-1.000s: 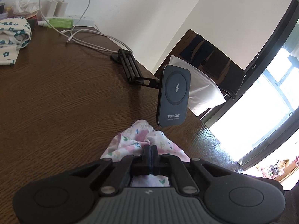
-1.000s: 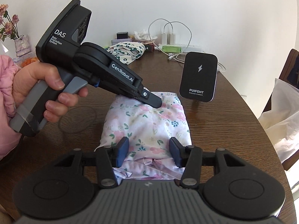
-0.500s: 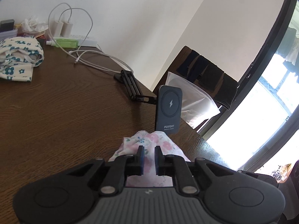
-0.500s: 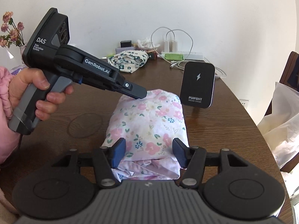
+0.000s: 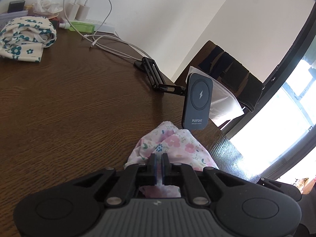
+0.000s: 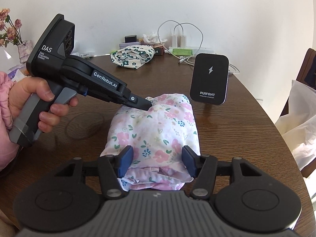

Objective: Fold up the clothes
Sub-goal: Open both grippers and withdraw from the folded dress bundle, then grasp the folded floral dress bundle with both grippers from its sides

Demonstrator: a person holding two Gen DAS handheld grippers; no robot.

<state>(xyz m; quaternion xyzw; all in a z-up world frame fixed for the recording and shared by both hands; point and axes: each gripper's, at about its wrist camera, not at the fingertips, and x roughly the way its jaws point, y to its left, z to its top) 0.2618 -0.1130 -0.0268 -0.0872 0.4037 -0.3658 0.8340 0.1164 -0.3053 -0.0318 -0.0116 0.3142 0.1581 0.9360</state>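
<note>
1. Pink floral garment [image 6: 156, 130]: folded bundle just before the wireless charger [image 6: 209, 79], long axis toward it.
2. Left gripper [image 6: 148, 105]: at bundle's far-left corner, opening, nothing pinched.
3. Right gripper [image 6: 157, 159]: spread over near end, nearer.

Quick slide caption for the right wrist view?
Right gripper open over folded floral cloth; left gripper at its far edge.

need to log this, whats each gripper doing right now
left gripper: jaws opening, narrow gap, nothing between them, over the pink cloth
right gripper: jaws open, straddling the cloth's near end
</note>
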